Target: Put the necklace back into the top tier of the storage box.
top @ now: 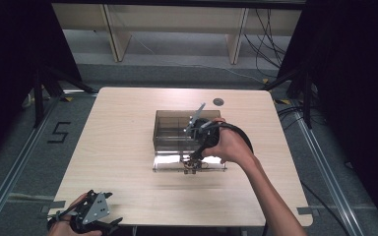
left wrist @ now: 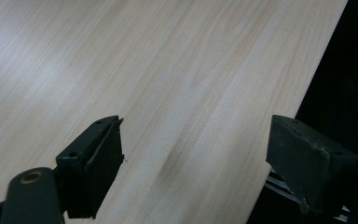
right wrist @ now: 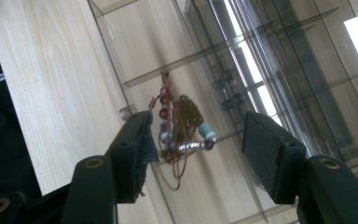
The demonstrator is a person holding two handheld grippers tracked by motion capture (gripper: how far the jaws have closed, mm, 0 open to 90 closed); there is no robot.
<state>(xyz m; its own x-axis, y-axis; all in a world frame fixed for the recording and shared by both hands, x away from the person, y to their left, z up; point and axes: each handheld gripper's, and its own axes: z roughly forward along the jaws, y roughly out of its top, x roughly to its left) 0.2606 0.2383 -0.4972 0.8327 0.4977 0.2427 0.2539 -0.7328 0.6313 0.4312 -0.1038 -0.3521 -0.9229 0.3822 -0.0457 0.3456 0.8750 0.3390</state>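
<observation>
A clear acrylic organiser box (top: 170, 129) with several compartments stands mid-table, and a clear flat tray (top: 167, 165) lies in front of it. On the tray (right wrist: 135, 56) rests a beaded bracelet (right wrist: 179, 128) of brown cord with red, turquoise and silver beads. My right gripper (right wrist: 199, 128) is open around it, the left jaw close against the beads. From above, the right gripper (top: 193, 163) points down at the tray's middle. My left gripper (top: 106, 223) hovers at the table's near left edge. In its own view the left gripper (left wrist: 196, 135) is open over bare wood.
The light wooden table (top: 118, 147) has a round grey grommet (top: 218, 102) at the far side. The table's edge (left wrist: 303, 107) runs close beside the left gripper's right jaw. Dark curtains flank the table, with a wooden frame and cables behind it.
</observation>
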